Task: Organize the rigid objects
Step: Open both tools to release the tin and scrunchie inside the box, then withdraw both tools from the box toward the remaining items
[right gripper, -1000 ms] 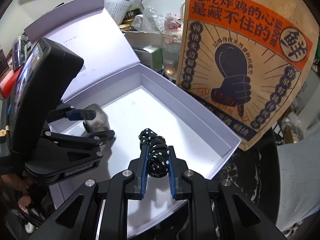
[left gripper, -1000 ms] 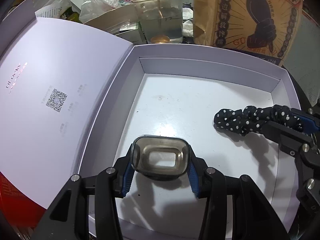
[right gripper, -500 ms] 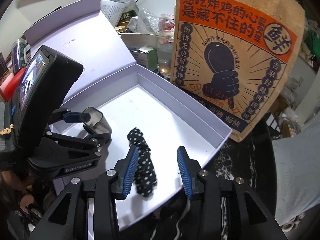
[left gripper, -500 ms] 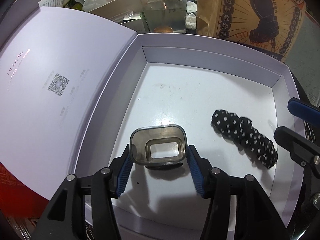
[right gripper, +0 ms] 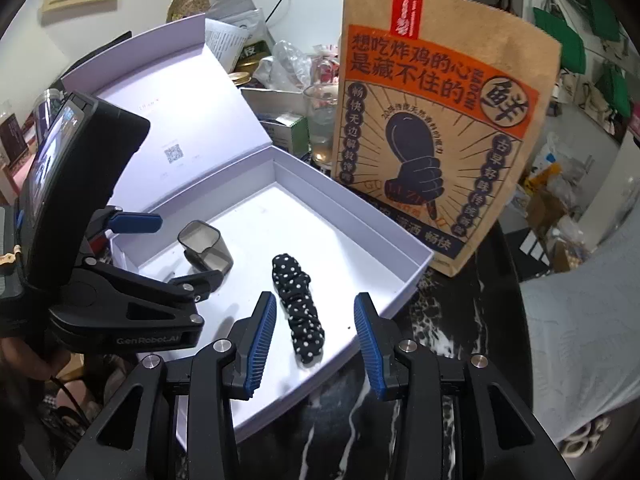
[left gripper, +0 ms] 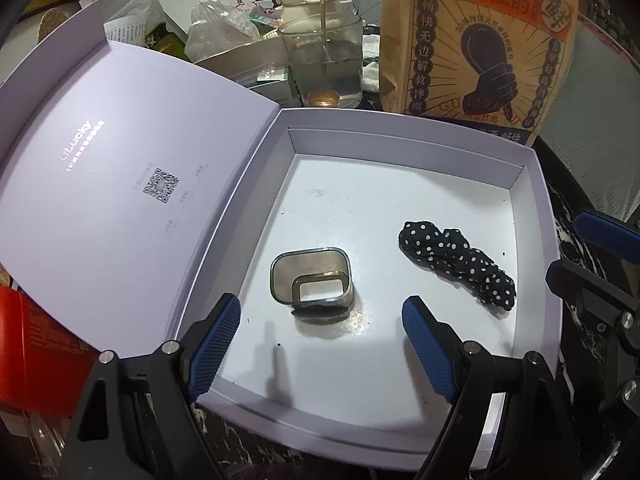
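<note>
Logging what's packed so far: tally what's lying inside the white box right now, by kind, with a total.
Smoky translucent rectangular cap: 1
Black polka-dot scrunchie: 1
Total in the white box: 2
Both lie loose on the box floor, apart from each other; neither gripper touches them.

Behind the box — a printed paper bag beside a clear water jug
</note>
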Available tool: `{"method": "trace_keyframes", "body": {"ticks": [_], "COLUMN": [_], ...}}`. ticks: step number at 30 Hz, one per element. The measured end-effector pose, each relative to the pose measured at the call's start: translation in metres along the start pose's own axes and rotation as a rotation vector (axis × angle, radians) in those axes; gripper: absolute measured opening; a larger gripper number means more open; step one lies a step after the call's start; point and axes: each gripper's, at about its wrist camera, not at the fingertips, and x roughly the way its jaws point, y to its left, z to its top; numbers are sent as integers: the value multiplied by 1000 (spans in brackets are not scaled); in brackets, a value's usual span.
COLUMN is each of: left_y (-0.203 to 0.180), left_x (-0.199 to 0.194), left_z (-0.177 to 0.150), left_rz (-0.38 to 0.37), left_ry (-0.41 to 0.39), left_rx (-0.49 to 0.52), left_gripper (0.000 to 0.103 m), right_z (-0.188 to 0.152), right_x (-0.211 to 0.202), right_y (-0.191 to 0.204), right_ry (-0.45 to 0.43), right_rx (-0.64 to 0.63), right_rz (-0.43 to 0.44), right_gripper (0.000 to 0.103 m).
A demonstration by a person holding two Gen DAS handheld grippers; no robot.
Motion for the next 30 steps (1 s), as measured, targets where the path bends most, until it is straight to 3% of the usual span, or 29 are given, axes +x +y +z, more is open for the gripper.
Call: {"method": "trace_keyframes", "body": {"ticks": [5,7,9,30], "left_y": [-1,0,3,23], "left_x": [-8,-15,-31,-143], "left_z": [-9,-10,-15,-50], "left_rz": [-24,-37,-44,-33], "left_ry": [-29,-41,-64,-276], "left_rx": [-9,-23,-29,-88], "left_gripper": [84,98,103,103], "right_z": [-1,-1,-2,-6], "right_x": [-14,-21,-30,-132], "right_y": [3,5,8,33], "right_ry": [-17,-25,-39,-237], "right_rx": [1,-6,-14,-43], "right_rz": [-16,-23,-30,-81], "right_gripper": [40,40,40,82]}}
